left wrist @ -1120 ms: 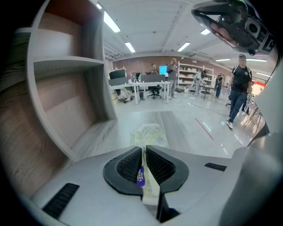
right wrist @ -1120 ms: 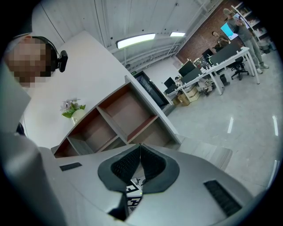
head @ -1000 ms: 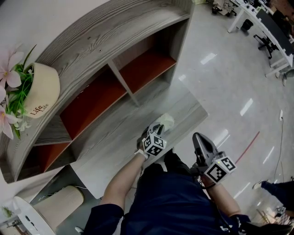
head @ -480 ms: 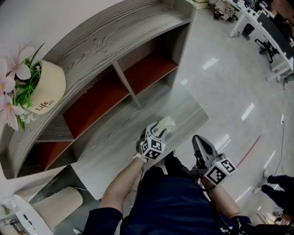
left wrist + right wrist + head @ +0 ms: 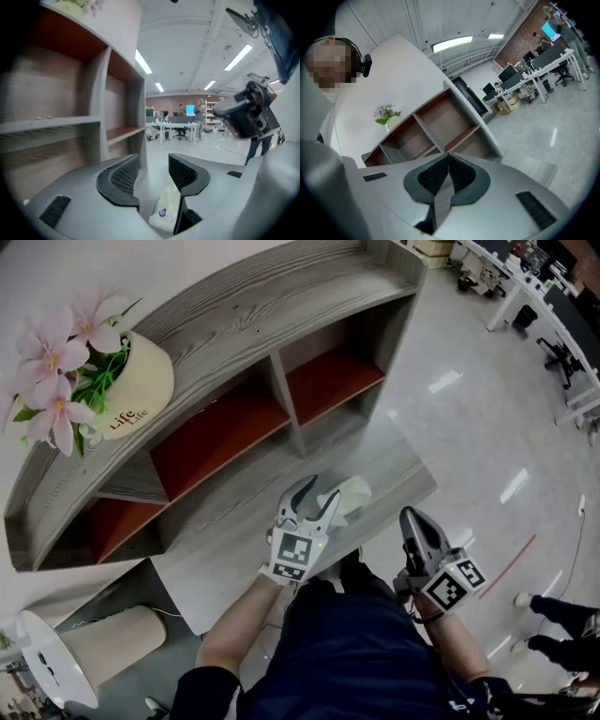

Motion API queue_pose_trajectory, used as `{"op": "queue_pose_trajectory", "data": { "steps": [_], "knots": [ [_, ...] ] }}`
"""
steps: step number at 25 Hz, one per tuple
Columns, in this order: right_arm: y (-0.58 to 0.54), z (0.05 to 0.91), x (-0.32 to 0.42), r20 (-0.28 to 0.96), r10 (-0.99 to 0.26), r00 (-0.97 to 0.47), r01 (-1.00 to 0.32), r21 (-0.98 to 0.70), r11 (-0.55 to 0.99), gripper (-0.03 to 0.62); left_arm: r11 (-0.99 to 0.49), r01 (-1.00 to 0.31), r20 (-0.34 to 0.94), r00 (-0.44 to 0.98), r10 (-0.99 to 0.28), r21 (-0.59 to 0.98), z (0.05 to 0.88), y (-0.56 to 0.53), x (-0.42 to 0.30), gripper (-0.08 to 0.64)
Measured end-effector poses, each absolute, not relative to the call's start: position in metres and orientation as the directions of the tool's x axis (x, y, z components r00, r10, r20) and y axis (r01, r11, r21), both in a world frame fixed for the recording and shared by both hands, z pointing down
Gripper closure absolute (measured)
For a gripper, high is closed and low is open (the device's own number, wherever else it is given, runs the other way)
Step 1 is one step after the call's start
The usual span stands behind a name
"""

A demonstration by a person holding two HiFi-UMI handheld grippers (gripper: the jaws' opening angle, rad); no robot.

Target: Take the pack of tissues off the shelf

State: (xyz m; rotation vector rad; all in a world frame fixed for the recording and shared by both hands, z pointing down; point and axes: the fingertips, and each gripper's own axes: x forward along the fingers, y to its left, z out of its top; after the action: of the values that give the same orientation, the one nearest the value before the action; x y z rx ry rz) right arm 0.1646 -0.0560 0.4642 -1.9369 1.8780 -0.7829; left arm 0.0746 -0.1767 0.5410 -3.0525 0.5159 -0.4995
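The pale pack of tissues (image 5: 350,494) lies on the low grey wooden ledge (image 5: 234,540) in front of the shelf unit (image 5: 225,343). My left gripper (image 5: 314,493) hovers just left of it with its jaws spread wide; no pad presses on the pack. In the left gripper view the pack (image 5: 165,213) shows low down, under the gap of the left gripper (image 5: 153,161). My right gripper (image 5: 415,524) hangs over the floor near my right leg. Its jaws are shut with nothing in them, and the right gripper (image 5: 448,157) points towards the shelf.
A cream flower pot (image 5: 131,381) with pink flowers stands on the shelf top. The shelf compartments (image 5: 220,432) have red-orange floors and look bare. A cream cylinder on a white round base (image 5: 89,657) stands at lower left. Desks and chairs (image 5: 553,324) stand far right; a person's feet (image 5: 553,615) are nearby.
My left gripper's jaws have gone from shut on the tissue pack to wide open; the pack now rests on the ledge. The right gripper has held still.
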Motion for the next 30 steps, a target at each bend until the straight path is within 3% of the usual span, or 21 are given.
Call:
{"op": "queue_pose_trajectory", "data": {
  "steps": [13,21,30],
  "knots": [
    [-0.095,0.425,0.156,0.066,-0.995,-0.075,-0.852,-0.523,0.03,0.58,-0.857,-0.51,-0.017,0.859,-0.512,0.079,0.384,-0.184,-0.011,0.356],
    [-0.116,0.365,0.147,-0.038,-0.995,-0.09,-0.923,-0.371,0.098,0.58,-0.82,-0.57,-0.09,0.815,-0.573,0.051,0.328,-0.182,-0.048,0.47],
    [-0.129,0.327,0.137,-0.131,-0.987,-0.097,-0.945,-0.299,0.133,0.58,-0.797,-0.604,-0.11,0.792,-0.601,0.01,0.311,-0.181,-0.061,0.489]
  ]
}}
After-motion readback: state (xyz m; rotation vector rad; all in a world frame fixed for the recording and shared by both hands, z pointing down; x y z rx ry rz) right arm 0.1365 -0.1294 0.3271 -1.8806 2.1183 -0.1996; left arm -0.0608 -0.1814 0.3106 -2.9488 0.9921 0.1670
